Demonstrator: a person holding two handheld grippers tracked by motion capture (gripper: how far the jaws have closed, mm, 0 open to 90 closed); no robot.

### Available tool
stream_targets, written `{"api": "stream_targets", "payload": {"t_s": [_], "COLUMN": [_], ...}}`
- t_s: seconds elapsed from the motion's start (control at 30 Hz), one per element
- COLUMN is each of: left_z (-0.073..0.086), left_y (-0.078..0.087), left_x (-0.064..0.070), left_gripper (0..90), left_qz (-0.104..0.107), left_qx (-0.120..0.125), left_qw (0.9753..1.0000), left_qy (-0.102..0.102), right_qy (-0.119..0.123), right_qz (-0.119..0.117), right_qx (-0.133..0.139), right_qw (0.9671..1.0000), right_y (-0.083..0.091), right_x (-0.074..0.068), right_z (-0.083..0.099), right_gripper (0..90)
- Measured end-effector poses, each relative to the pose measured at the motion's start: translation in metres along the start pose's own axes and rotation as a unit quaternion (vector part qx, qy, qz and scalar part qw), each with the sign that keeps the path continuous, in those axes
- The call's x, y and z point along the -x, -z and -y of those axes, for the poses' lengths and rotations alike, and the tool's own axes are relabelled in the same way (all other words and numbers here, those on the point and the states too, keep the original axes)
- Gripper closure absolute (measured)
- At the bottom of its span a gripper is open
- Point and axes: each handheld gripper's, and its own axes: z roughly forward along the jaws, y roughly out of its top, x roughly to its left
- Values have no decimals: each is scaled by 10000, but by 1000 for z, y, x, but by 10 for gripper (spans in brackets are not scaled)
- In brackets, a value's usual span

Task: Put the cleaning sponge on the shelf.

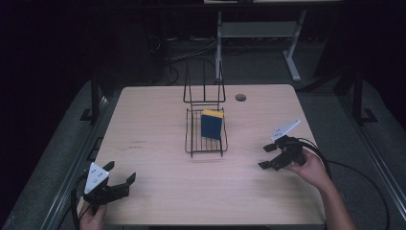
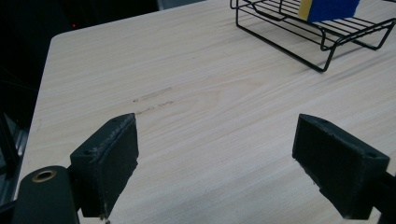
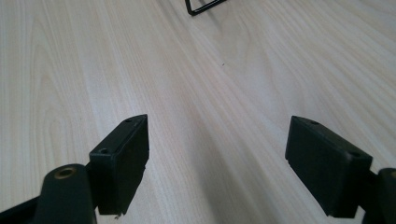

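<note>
The blue-and-yellow rectangular sponge (image 1: 211, 123) stands in the black wire rack (image 1: 206, 143) at frame centre, apparently placed. Left tongs (image 1: 118, 175) lower left and right tongs (image 1: 267, 156) at right gape wide, empty, over the pale wooden table (image 1: 158, 153).

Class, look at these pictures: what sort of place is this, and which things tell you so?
Probably a lab or workshop set up for recording: a bare wooden table in a dark room, cables on the floor, and another desk frame behind.

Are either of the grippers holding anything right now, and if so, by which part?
Nothing is held. The left gripper and right gripper both have jaws spread open over bare table.
</note>
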Motion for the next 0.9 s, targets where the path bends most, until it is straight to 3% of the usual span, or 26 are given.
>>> {"api": "stream_targets", "payload": {"t_s": [0.9], "left_z": [0], "left_y": [0], "left_x": [1], "left_gripper": [139], "left_qz": [-6], "left_qx": [-27], "left_qw": [10000], "left_qy": [-26], "right_qy": [24], "right_qz": [138], "right_qx": [43], "right_qw": [9999], "right_y": [5], "right_x": [-18], "right_z": [29], "right_gripper": [204]}}
